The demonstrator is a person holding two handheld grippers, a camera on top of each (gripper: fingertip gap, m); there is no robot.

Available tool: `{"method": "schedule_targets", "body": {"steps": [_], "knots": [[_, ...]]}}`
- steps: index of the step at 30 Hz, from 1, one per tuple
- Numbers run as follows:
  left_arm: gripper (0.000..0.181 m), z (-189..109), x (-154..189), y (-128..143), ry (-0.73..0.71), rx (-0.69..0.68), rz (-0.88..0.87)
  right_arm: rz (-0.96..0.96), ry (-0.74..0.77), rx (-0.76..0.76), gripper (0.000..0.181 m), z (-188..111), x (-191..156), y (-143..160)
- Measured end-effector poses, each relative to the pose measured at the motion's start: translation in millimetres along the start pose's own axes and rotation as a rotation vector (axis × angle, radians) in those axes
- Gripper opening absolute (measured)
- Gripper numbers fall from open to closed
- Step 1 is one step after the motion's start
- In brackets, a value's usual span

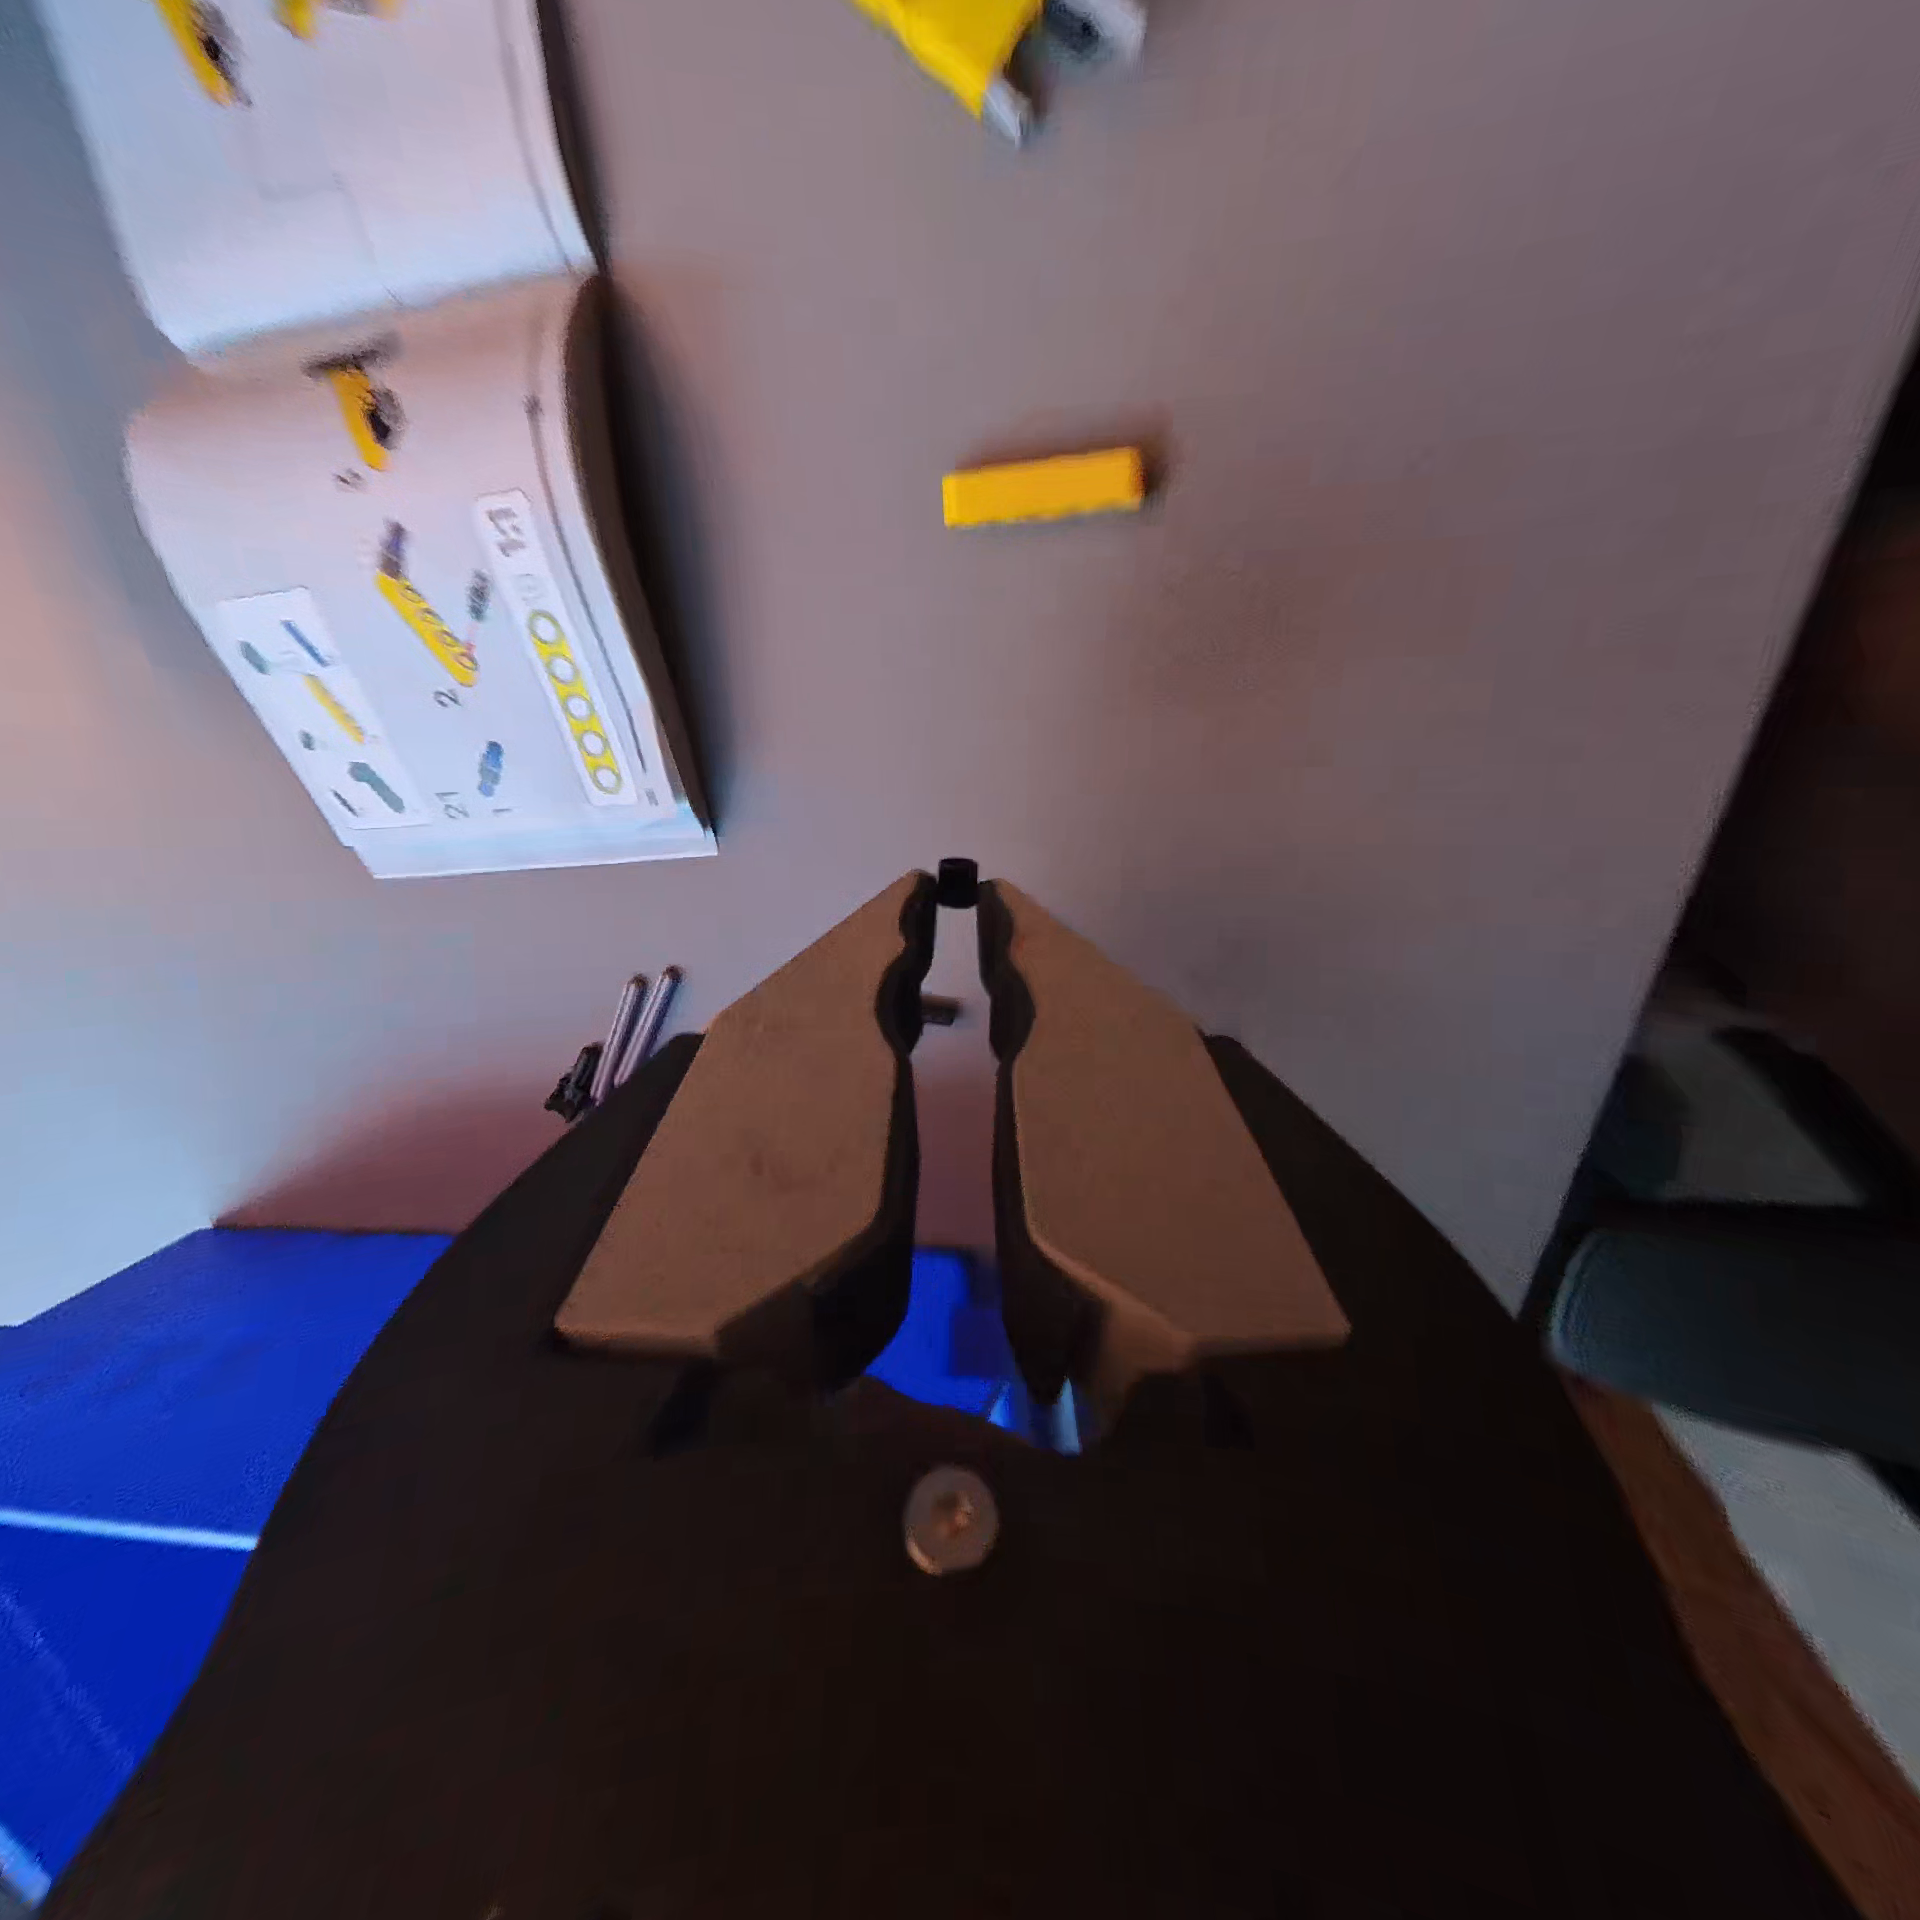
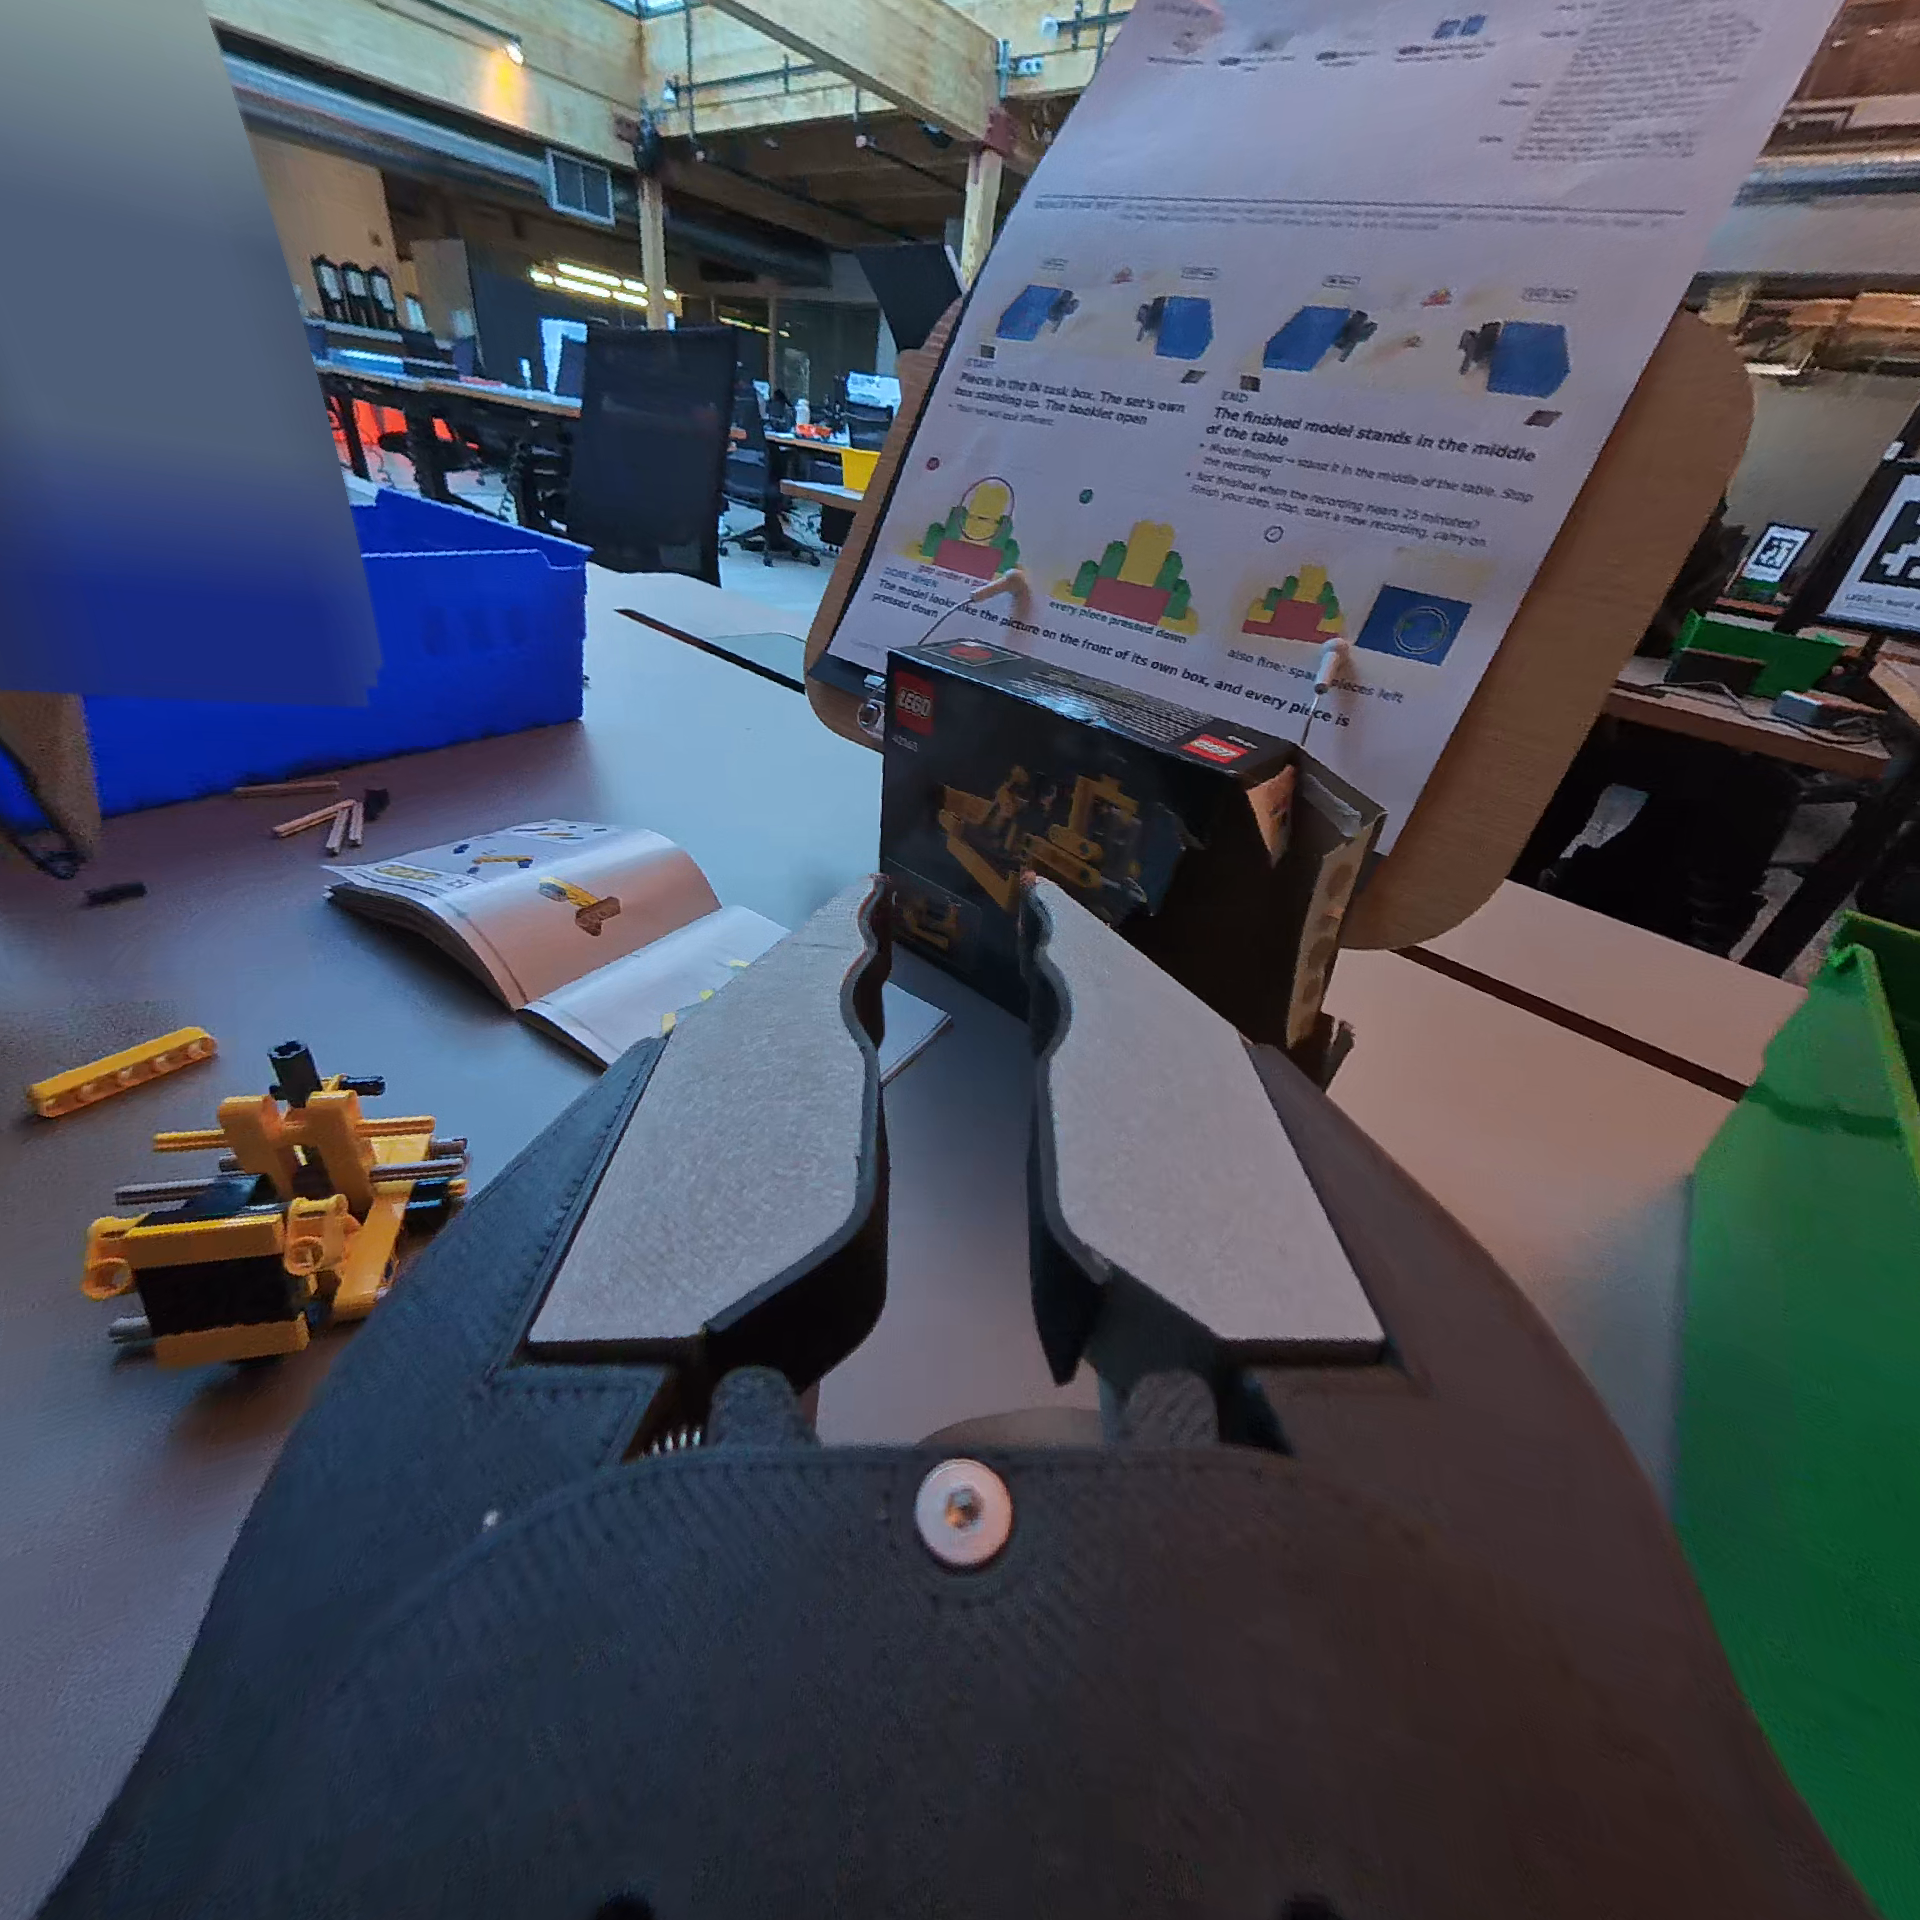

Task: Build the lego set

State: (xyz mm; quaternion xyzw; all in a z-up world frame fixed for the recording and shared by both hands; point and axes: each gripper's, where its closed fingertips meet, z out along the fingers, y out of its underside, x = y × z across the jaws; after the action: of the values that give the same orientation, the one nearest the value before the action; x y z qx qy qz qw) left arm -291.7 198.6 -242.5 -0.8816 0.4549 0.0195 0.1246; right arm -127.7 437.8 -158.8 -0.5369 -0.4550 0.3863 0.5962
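Note:
My left gripper (image 1: 957,891) is shut on a small black pin (image 1: 957,883), held at the fingertips above the grey table. A yellow beam (image 1: 1042,486) lies on the table ahead of it, and the part-built yellow and black model shows blurred at the top edge (image 1: 977,42). In the right wrist view the same model (image 2: 270,1216) sits on the table at the left, with the yellow beam (image 2: 120,1070) beyond it. My right gripper (image 2: 956,904) is open and empty, pointing at the set's black box (image 2: 1101,821).
The open instruction booklet (image 1: 416,582) lies left of the left gripper; it also shows in the right wrist view (image 2: 561,914). Grey axles and a black piece (image 1: 634,1023) lie near the blue bin (image 1: 156,1382). A green bin (image 2: 1818,1351) stands at right. A board with a printed sheet (image 2: 1299,416) stands behind the box. The left gripper's tips are roughly 30 cm from the right gripper's.

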Motion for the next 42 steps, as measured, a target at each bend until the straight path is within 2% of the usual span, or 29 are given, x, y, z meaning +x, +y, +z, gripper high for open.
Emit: {"method": "schedule_targets", "body": {"steps": [4,12,17,21,34,40,42], "knots": [[0.005,17,-2,29,0.020,-0.201,0.077,0.000,-0.014,0.019,0.020,-3,-5,-5],[0.009,23,-3,38,-0.001,-0.273,0.091,-0.002,-0.016,0.037,0.020,-6,-6,-10],[0.000,25,0,35,-0.035,-0.295,0.128,-0.003,-0.012,0.044,0.020,-7,-6,-12],[0.009,29,1,35,-0.027,-0.308,0.141,0.001,-0.006,0.045,0.020,-7,-4,-12],[0.019,1,-3,21,-0.009,-0.143,0.088,0.001,-0.004,0.040,0.020,-6,-3,-10],[0.018,-11,-16,20,-0.044,-0.120,0.075,-0.003,-0.006,0.034,0.020,-6,-4,-9],[0.019,-20,-21,16,-0.030,-0.064,0.039,-0.003,-0.003,0.039,0.020,-6,-3,-10]]}}
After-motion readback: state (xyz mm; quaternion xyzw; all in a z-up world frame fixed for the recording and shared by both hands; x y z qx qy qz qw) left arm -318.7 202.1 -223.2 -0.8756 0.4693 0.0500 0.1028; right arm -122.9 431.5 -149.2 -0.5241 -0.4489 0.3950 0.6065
